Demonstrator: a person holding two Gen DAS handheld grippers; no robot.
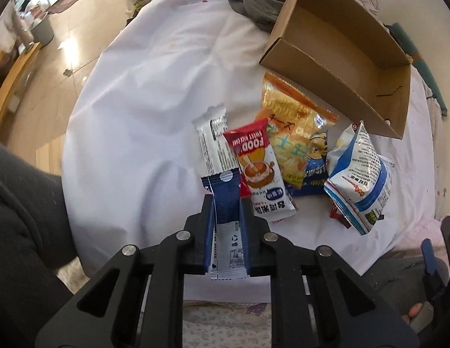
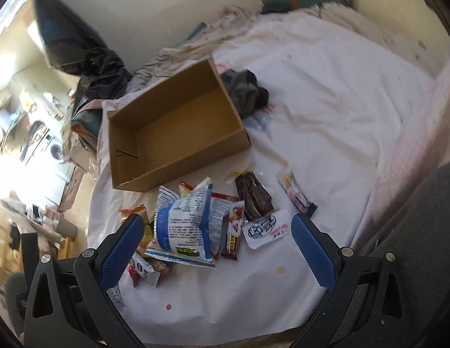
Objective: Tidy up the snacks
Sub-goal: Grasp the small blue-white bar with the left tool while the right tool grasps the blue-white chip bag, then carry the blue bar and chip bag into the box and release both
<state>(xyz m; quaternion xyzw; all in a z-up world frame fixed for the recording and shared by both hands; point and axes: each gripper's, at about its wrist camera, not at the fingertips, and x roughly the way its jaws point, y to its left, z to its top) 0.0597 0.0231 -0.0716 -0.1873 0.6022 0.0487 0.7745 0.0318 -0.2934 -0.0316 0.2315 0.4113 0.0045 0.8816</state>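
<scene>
While the left gripper [image 1: 226,203] clamps a navy-and-white snack packet [image 1: 226,203], hiding its label, the right gripper [image 2: 217,232] gapes near the cardboard box [image 2: 178,133].

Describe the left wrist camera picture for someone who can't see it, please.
The left gripper is shut on a navy and white snack packet above a white sheet. Just beyond lies a heap of packets, among them a red rice cake wrapper, a yellow crisp bag and a blue and white pouch. An empty cardboard box sits behind them.
</scene>
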